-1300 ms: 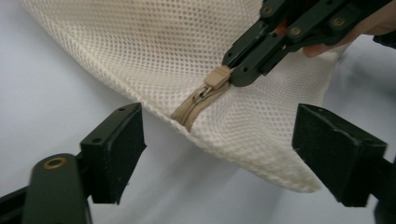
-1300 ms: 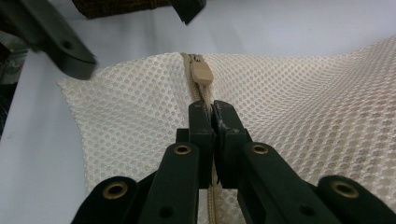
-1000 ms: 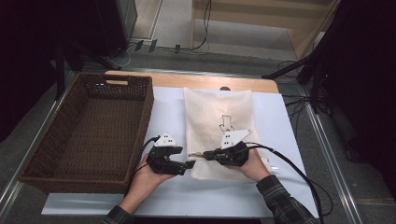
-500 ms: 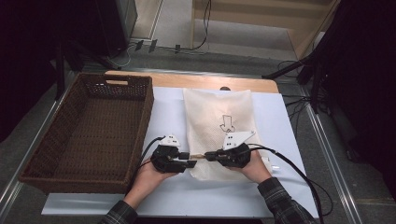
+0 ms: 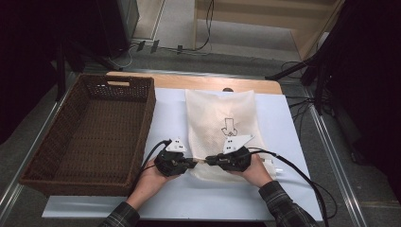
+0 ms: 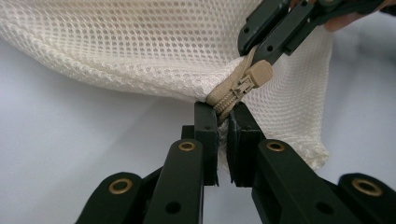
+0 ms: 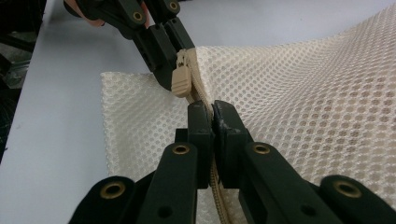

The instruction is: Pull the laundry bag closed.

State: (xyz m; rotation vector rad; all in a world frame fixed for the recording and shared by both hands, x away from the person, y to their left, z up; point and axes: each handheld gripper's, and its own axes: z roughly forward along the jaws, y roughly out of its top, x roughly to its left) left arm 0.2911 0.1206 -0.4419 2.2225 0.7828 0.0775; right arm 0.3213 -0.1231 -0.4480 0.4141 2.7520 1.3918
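A cream mesh bag with an arrow print lies flat on the white table top. Its tan zipper band runs along the near edge, and the tan pull sits between the two grippers. My left gripper has just been closing and now pinches the zipper band's end. My right gripper faces it from the right, shut on the zipper band just behind the pull. The two sets of jaws nearly meet.
A large brown wicker basket stands at the left, its long side against the white top. Cables trail from both grippers across the near table. A wooden strip edges the far side, with dark equipment and floor cables beyond.
The left gripper has edged right toward the bag's near edge, and its jaws have gone from apart to shut on the zipper band. The right hand has stayed put.
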